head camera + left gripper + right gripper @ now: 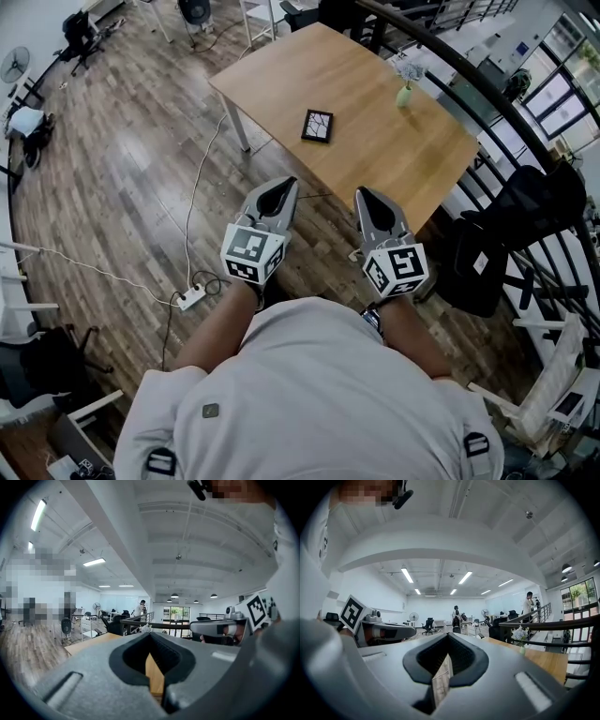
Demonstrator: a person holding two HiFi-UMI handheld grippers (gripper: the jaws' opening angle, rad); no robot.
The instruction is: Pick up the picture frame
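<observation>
Both are clenched right now with nothing in them. The grey plastic left gripper (284, 185) is showing its jaws pressed together in its own view, and the matching grey right gripper (367, 195) is doing exactly the same in its view. Both are pointing roughly level and forward toward the table. They're sitting side by side with a gap between them, tips angling a little toward each other. Each one is carrying a white cube with black square markers (253, 254) at its back end. The person's bare forearms (214, 328) are reaching out from a light grey short-sleeved shirt (309, 394) just behind those cubes, one arm per gripper, running pretty much parallel.

Moving outward, the grippers are hovering over the dark wood plank floor (122, 178), just short of the near edge of the light wooden rectangular tabletop (394, 150). The small black rectangular picture frame (317, 126) is lying flat on the nearer left part of that tabletop. It's well apart from both grippers and nothing is touching it. Over toward the far right side, a small pale green vase of white flowers (405, 90) is standing upright near the edge. Down on the floor off to the left, a white power strip (191, 298) is lying with a white cable trailing away from it toward the table leg.
</observation>
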